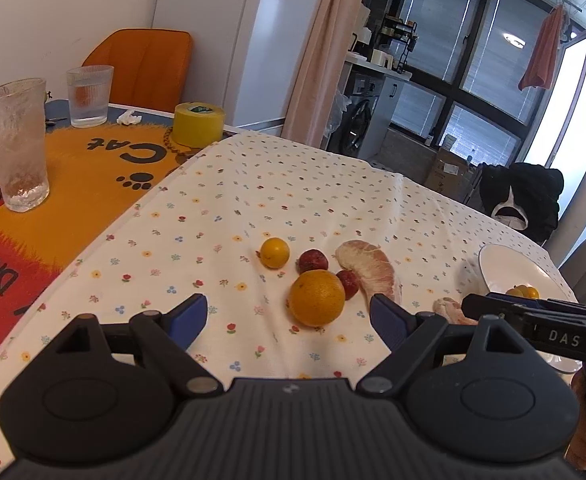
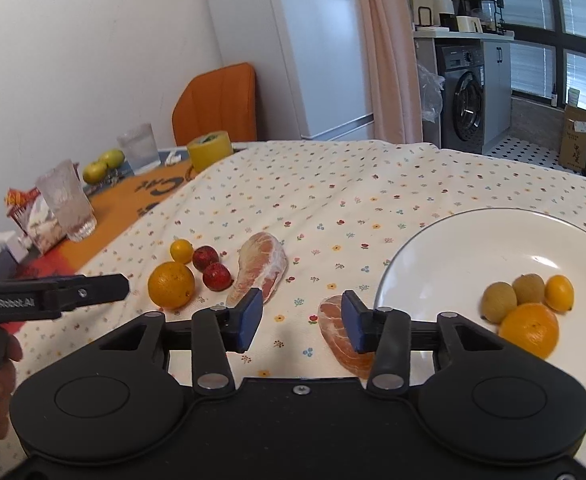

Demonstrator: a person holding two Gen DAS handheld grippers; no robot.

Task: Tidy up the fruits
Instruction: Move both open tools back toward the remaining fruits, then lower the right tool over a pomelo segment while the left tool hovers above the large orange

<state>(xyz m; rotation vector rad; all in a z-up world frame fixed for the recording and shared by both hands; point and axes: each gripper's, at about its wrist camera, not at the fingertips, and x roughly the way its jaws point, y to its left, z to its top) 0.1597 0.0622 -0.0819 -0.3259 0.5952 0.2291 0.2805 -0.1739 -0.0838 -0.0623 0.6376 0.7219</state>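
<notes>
Floral cloth (image 2: 333, 184) is spread over the table, on which a white plate (image 2: 473, 240) holds an orange, two kiwis and a kumquat. Beside the plate an orange (image 1: 317, 298), a kumquat (image 1: 275, 253), two red fruits and pomelo segments (image 2: 265, 268) are scattered. Nothing is gripped by the left claw (image 1: 289, 318), spread wide before the orange, or by the half-spread right claw (image 2: 301, 320) above a pomelo piece (image 2: 339, 336).

You are in a home's kitchen-dining area: a grey front-loading washing machine (image 2: 465, 100) sits under a white counter, a tall white fridge (image 2: 313, 48) stands beside a pink curtain (image 2: 385, 48), and an orange padded chair (image 2: 217, 100) faces the surface under its flower-print cloth (image 2: 333, 184).
</notes>
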